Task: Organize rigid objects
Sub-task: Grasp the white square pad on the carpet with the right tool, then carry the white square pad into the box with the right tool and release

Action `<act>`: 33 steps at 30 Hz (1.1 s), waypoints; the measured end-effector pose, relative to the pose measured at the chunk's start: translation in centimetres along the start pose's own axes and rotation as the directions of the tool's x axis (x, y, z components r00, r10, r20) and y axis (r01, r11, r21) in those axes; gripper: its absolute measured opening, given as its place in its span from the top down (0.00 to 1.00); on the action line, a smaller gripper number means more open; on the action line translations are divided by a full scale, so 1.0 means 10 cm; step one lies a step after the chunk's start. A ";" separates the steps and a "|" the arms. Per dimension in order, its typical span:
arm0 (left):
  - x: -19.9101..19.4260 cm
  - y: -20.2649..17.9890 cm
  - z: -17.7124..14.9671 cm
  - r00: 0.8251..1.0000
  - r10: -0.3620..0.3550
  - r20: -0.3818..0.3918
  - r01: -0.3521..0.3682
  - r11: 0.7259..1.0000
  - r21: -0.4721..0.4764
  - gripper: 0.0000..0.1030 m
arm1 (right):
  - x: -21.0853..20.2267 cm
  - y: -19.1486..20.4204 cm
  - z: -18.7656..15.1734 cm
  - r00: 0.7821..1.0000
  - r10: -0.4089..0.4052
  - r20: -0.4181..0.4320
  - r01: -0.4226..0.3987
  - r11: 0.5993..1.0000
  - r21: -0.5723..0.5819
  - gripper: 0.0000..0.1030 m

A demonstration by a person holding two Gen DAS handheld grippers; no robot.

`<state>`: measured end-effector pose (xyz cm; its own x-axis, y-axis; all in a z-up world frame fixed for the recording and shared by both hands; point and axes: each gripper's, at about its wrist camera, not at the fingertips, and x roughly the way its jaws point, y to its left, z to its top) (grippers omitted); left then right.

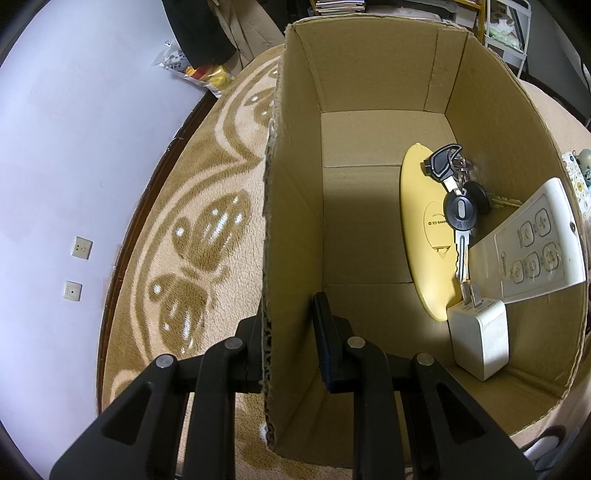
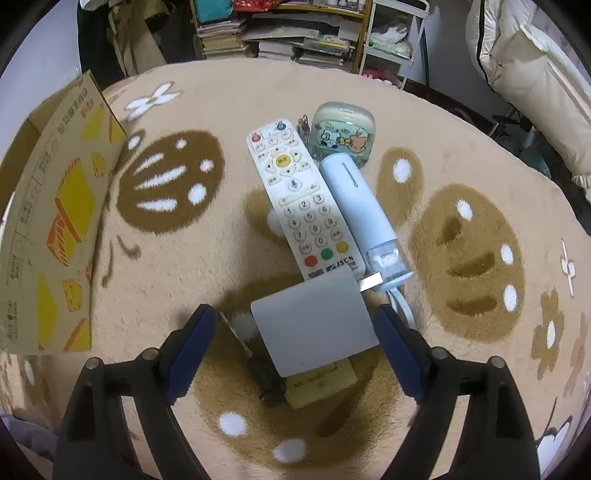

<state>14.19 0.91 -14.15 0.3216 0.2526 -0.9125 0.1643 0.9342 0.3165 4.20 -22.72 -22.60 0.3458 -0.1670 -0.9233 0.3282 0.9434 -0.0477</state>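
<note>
My left gripper [image 1: 291, 332] straddles the left wall of an open cardboard box [image 1: 288, 206], one finger outside and one inside, shut on the wall. Inside the box lie a yellow oval item [image 1: 421, 258], a bunch of keys [image 1: 460, 208], a white fan remote [image 1: 532, 243] and a white charger plug [image 1: 480, 339]. My right gripper [image 2: 295, 339] hangs open over the blanket, its blue pads on either side of a grey-white square block [image 2: 314, 325] without touching it. Beyond the block lie a white TV remote [image 2: 299, 206] and a pale blue cylinder [image 2: 362, 218].
A cartoon-printed case [image 2: 341, 138] and small keys [image 2: 304, 123] lie past the remote. A black-handled tool [image 2: 262, 369] and a yellowish card [image 2: 325, 384] sit under the block. The box [image 2: 55, 221] stands tilted at the left. Bookshelves [image 2: 288, 33] stand behind the butterfly-patterned blanket [image 2: 480, 184].
</note>
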 end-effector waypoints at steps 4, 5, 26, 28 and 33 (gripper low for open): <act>0.00 0.00 0.00 1.000 -0.001 0.000 0.001 1.000 -0.001 0.80 | 0.10 -0.02 -0.04 0.999 -0.025 -0.042 0.025 1.000 0.013 0.17; 0.00 0.00 0.00 1.000 -0.002 0.000 0.002 1.000 -0.001 0.80 | 0.12 -0.04 -0.05 0.998 -0.036 -0.050 0.037 0.999 0.021 0.22; -0.01 -0.03 -0.01 1.000 0.009 0.003 -0.009 1.000 0.005 0.79 | -0.25 0.27 0.08 0.984 0.119 0.135 -0.118 0.993 -0.014 0.35; -0.02 -0.05 -0.01 1.000 0.015 0.003 -0.015 1.000 0.011 0.79 | -0.34 0.36 0.11 0.973 0.157 0.171 -0.156 0.988 -0.024 0.35; -0.03 -0.06 -0.01 1.000 0.017 0.002 -0.017 1.000 0.010 0.79 | -0.62 0.54 0.17 0.939 0.218 0.266 -0.208 0.976 -0.065 0.35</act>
<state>13.86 0.30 -14.08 0.3262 0.2676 -0.9067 0.1684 0.9273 0.3343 5.37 -17.06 -16.48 0.6297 -0.0272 -0.7763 0.1912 0.9741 0.1209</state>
